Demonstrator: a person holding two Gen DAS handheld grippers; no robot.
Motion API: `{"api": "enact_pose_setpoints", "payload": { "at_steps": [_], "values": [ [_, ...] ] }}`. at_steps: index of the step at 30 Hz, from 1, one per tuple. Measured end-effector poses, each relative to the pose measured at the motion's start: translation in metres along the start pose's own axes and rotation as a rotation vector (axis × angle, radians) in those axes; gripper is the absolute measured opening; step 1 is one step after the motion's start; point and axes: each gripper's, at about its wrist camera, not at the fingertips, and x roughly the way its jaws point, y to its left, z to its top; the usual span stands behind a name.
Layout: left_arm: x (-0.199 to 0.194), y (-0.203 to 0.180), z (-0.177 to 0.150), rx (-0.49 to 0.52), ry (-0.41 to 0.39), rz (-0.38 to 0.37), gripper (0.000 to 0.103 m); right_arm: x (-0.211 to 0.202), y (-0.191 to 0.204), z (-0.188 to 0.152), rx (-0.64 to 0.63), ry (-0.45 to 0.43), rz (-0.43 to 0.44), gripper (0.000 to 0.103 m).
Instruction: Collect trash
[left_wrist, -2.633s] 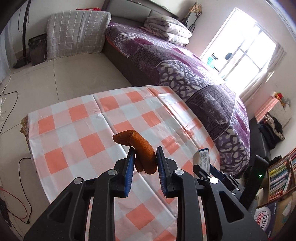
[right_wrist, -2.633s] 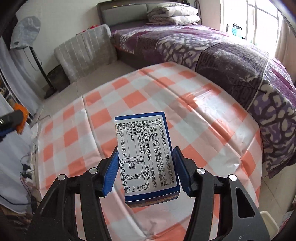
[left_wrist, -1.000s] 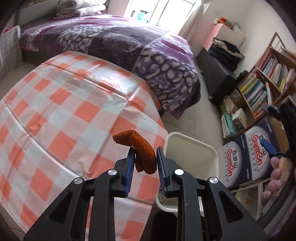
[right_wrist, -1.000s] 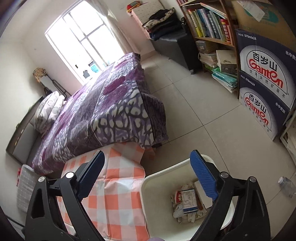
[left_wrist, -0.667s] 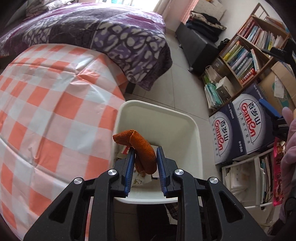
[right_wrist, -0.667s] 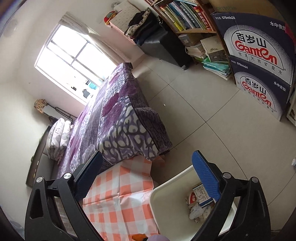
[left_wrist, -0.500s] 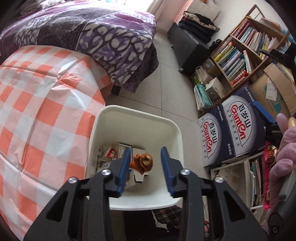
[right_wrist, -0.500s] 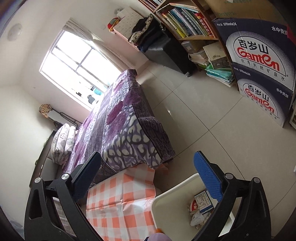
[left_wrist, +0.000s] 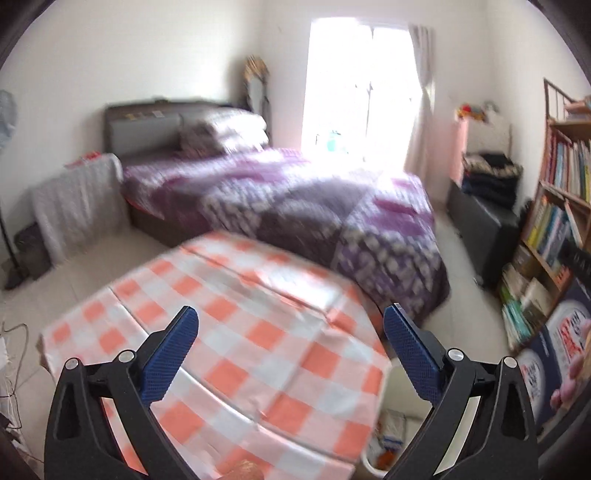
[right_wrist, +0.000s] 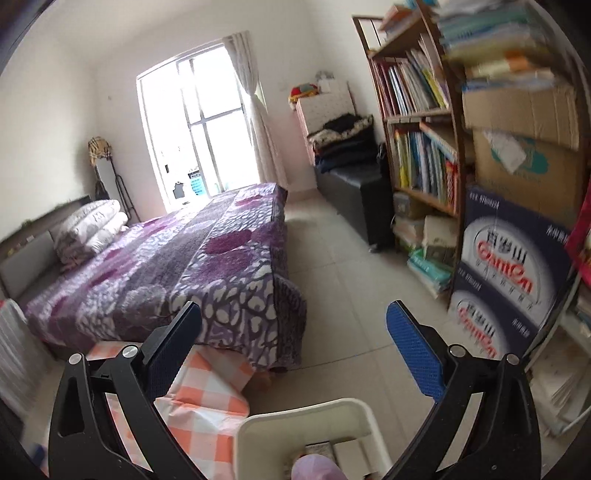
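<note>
My left gripper (left_wrist: 290, 310) hovers over the orange-and-white checked table (left_wrist: 258, 332); its jaws are opening and nothing is between them. The white bin (left_wrist: 386, 391) stands off the table's right edge, with paper trash (left_wrist: 388, 441) and an orange scrap (left_wrist: 384, 459) inside. In the right wrist view my right gripper (right_wrist: 294, 306) is open and empty, above the bin's rim (right_wrist: 295, 410) and pointing across the floor. A small box (right_wrist: 321, 448) lies in the bin. The table's corner (right_wrist: 207, 402) shows to the bin's left.
A purple-covered bed (right_wrist: 166, 266) runs behind the table. A bookshelf (right_wrist: 417, 147) and stacked blue cartons (right_wrist: 509, 280) line the right wall. A hand (left_wrist: 569, 384) shows at the left wrist view's right edge. Tiled floor (right_wrist: 351, 295) lies between bed and shelf.
The left jaws spread wide and let the orange piece drop into the bin. Both grippers then rose and tilted up, so the bin slid to the bottom of each view.
</note>
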Motion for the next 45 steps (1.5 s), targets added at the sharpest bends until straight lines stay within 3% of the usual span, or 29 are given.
{"api": "enact_pose_setpoints", "payload": {
  "at_steps": [1,3,6,13,18,24,45],
  "values": [
    [-0.011,0.010,0.002,-0.015,-0.060,0.047,0.097,-0.009,0.008,-0.004,-0.021,-0.025,-0.001,0.096],
    [-0.013,0.023,0.005,-0.020,-0.031,0.147,0.097,-0.024,0.023,-0.014,-0.046,-0.040,0.054,0.096],
    [0.001,0.045,0.000,-0.072,0.084,0.119,0.097,-0.036,0.041,-0.031,-0.109,0.049,0.145,0.096],
    [0.004,0.072,-0.016,-0.108,0.126,0.168,0.097,-0.046,0.083,-0.064,-0.208,0.155,0.210,0.096],
    [0.007,0.086,-0.019,-0.130,0.183,0.150,0.097,-0.051,0.104,-0.074,-0.229,0.189,0.242,0.096],
    [0.003,0.091,-0.021,-0.107,0.187,0.167,0.097,-0.055,0.115,-0.083,-0.281,0.197,0.271,0.096],
    [0.007,0.059,-0.030,-0.019,0.185,0.155,0.097,-0.049,0.099,-0.083,-0.256,0.222,0.270,0.096]
  ]
}}
